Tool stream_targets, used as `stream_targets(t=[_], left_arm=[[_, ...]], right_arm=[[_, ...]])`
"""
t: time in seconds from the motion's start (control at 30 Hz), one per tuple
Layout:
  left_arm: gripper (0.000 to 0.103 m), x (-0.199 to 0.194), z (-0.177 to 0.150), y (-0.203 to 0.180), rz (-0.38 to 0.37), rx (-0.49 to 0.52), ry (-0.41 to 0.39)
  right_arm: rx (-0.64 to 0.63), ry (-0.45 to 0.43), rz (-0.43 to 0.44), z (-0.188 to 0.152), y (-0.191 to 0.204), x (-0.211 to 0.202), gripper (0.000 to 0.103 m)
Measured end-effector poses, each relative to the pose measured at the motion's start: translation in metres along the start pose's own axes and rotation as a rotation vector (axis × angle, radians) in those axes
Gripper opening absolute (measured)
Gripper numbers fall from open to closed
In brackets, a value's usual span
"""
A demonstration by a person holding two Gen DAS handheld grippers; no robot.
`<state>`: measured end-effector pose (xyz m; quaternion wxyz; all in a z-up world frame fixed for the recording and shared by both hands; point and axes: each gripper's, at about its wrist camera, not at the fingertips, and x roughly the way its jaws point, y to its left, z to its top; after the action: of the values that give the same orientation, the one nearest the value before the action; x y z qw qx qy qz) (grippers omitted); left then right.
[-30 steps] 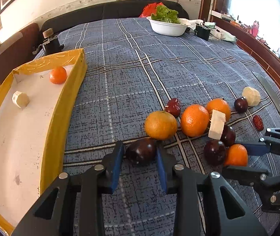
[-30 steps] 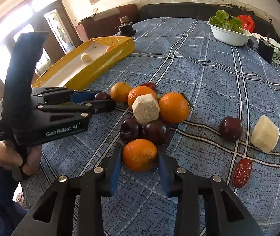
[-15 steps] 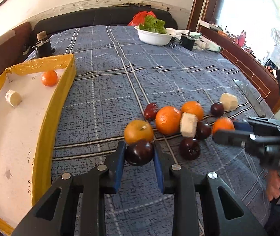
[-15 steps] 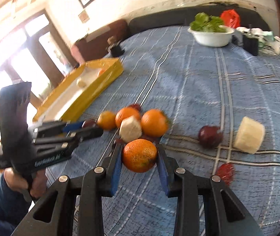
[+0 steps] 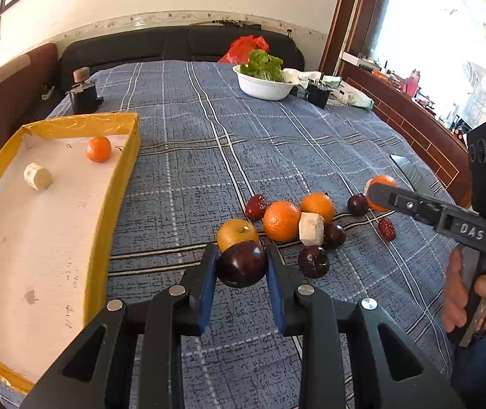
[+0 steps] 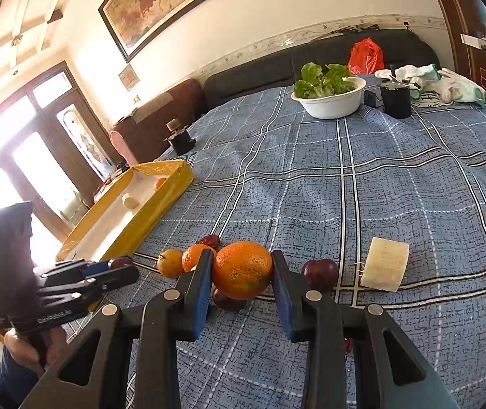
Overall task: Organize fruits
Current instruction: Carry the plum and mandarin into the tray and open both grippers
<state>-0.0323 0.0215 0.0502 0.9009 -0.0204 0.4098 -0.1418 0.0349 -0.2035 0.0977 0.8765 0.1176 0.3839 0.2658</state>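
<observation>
My left gripper (image 5: 241,264) is shut on a dark plum (image 5: 241,265) and holds it above the blue plaid cloth. My right gripper (image 6: 243,271) is shut on an orange (image 6: 243,270), also lifted; it shows in the left wrist view (image 5: 381,189). A pile of fruit lies on the cloth: oranges (image 5: 282,221), plums (image 5: 313,261), red dates (image 5: 255,206) and a pale peeled chunk (image 5: 311,228). The yellow tray (image 5: 120,184) at the left holds a small orange (image 5: 98,149) and a pale chunk (image 5: 37,177).
A white bowl of lettuce (image 5: 265,83) and a black cup (image 5: 317,92) stand at the far end. A small black device (image 5: 84,97) sits behind the tray. A knife (image 5: 410,170) lies at the right. Another plum (image 6: 320,273) and pale chunk (image 6: 384,264) lie right of the pile.
Both grippers have lifted their fruit off the cloth and pulled back; the views now sit higher. The right gripper with the orange has risen to the right of the pile.
</observation>
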Motion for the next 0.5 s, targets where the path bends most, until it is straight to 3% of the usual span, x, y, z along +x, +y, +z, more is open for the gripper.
stream_targets(t=[0.5], left_arm=[[0.027,-0.043,-0.003,0.057,0.003,-0.113,-0.078]], right_arm=[[-0.003,0.032,0.015,-0.002,0.007,0.011,0.036]])
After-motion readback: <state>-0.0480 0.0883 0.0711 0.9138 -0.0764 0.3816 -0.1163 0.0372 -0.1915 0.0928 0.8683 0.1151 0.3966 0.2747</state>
